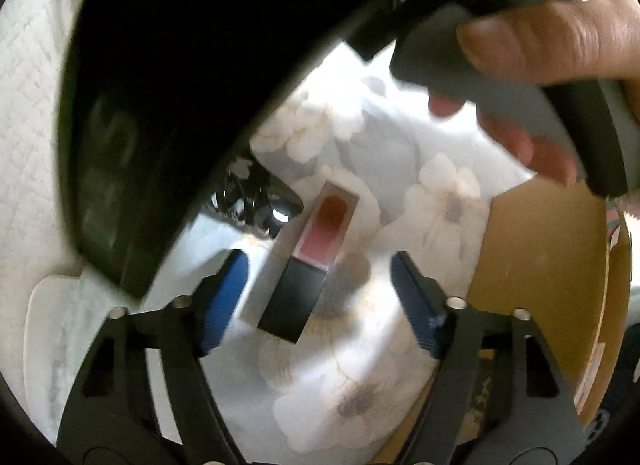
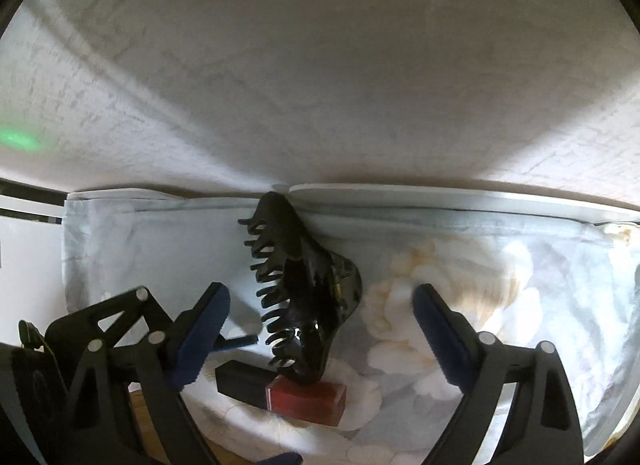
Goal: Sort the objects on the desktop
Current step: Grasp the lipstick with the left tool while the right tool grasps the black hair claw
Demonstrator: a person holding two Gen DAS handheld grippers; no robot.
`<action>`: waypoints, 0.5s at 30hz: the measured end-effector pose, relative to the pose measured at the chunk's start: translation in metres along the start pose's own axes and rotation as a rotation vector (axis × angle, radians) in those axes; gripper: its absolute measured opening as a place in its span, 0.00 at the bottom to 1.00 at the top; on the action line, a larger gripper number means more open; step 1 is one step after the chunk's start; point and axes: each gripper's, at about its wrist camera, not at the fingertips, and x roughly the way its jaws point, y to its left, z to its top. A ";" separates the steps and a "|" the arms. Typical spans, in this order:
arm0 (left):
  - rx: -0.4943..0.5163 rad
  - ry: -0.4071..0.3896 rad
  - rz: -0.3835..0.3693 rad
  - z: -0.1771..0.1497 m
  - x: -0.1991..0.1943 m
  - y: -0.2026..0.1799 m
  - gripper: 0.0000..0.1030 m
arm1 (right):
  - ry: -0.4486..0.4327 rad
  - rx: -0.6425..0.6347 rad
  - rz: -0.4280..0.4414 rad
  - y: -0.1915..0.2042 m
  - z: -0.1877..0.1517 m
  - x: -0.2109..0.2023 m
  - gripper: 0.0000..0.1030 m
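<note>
A lip gloss tube (image 1: pixel 316 257) with a black cap and a clear red body lies on the floral cloth (image 1: pixel 360 397). It sits between the blue pads (image 1: pixel 226 297) of my left gripper (image 1: pixel 320 289), which is open and touches neither side. A black hair claw (image 2: pixel 304 289) rests just beyond the tube, with its far end against the cloth's back edge. My right gripper (image 2: pixel 320 325) straddles the claw, open, with a gap at each pad. The tube (image 2: pixel 304 397) shows below the claw in the right wrist view. The claw (image 1: pixel 256 201) is partly hidden in the left wrist view.
The right gripper's black body (image 1: pixel 180 85) and the hand (image 1: pixel 540 45) holding it fill the top of the left wrist view. A brown cardboard surface (image 1: pixel 540 265) lies to the right. A textured white wall (image 2: pixel 320 65) rises behind a white board edge (image 2: pixel 440 193).
</note>
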 end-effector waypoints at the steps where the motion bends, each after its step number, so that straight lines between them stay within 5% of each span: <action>1: 0.021 -0.005 0.015 -0.002 0.000 -0.004 0.63 | -0.012 -0.008 -0.019 -0.001 -0.001 -0.002 0.71; 2: 0.041 -0.004 0.031 -0.004 0.001 -0.008 0.62 | -0.018 -0.011 -0.016 -0.001 -0.002 -0.003 0.62; 6: 0.082 -0.007 0.072 -0.008 0.003 -0.021 0.52 | -0.026 -0.009 0.009 -0.004 -0.006 -0.006 0.49; 8: 0.071 -0.014 0.074 -0.010 0.002 -0.021 0.30 | -0.031 -0.008 0.013 -0.005 -0.009 -0.007 0.47; 15: 0.060 -0.009 0.066 -0.021 0.001 -0.031 0.21 | -0.040 -0.003 0.026 -0.013 -0.020 -0.016 0.46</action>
